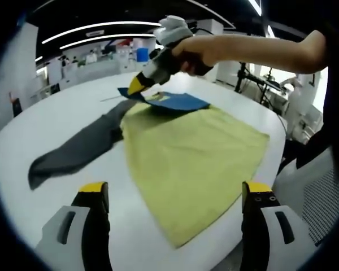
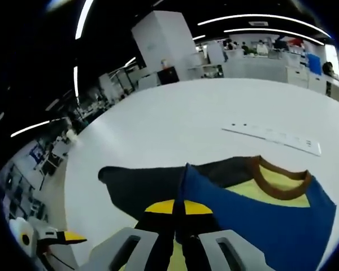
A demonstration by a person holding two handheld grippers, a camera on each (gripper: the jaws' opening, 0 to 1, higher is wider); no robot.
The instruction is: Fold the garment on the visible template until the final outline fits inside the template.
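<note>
A blue fold of the garment (image 2: pixel 271 223) is being pinched between the closed yellow-tipped jaws of the right gripper (image 2: pixel 178 210). Beyond the jaws, a brown collar (image 2: pixel 279 182) and a dark grey sleeve (image 2: pixel 141 186) are being shown on the white table (image 2: pixel 175 124). The left gripper (image 2: pixel 62 237) is seen left of the jaws.

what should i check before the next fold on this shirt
1. Right gripper shut on the garment: ok; in the right gripper view its jaws are closed on the blue shoulder panel.
2. Left gripper free: ok, jaws open above the hem, holding nothing.
3. Yellow body flat on the table: ok, spread with few wrinkles.
4. Grey sleeve tucked in: not ok, it lies stretched out to the side.
5. Template outline under the garment: cannot tell.
6. Garment fully on the table: cannot tell; the hem corner lies close to the table's edge.
</note>
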